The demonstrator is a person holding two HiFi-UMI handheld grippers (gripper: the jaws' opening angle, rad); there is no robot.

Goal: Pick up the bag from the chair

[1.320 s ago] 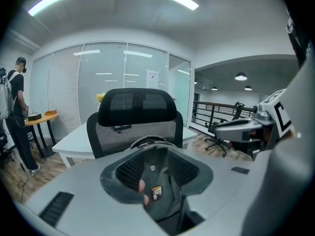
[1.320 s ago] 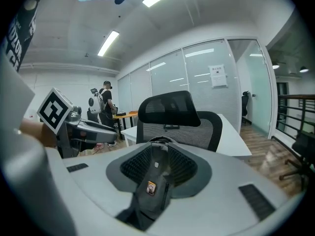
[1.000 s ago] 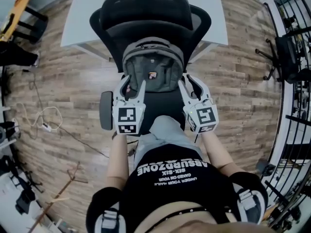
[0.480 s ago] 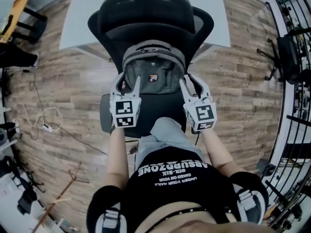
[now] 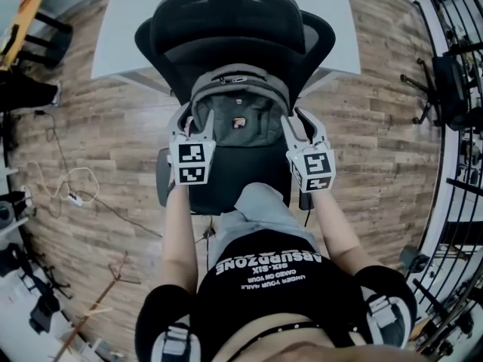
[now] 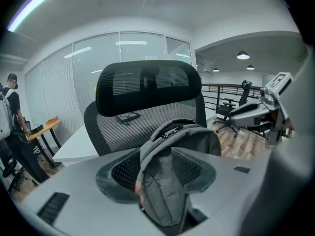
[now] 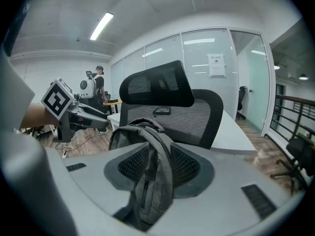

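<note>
A grey backpack [image 5: 240, 119] stands upright on the seat of a black mesh office chair [image 5: 234, 21], leaning on its backrest. My left gripper [image 5: 195, 127] is at the bag's left side and my right gripper [image 5: 296, 127] at its right side. In the left gripper view the bag's fabric [image 6: 177, 146] fills the narrow gap between the jaws of the left gripper [image 6: 157, 176]. In the right gripper view the bag's zipped side [image 7: 147, 146] is pinched the same way by the right gripper [image 7: 156, 173]. Both are shut on the bag.
A white desk [image 5: 113, 36] stands behind the chair. Cables [image 5: 68, 191] lie on the wooden floor at the left. A black railing [image 5: 460, 89] runs along the right. A person [image 6: 10, 112] stands far off by a glass wall.
Both grippers have moved forward along the bag's sides and their jaws have closed in on its fabric. The bag and chair have stayed put.
</note>
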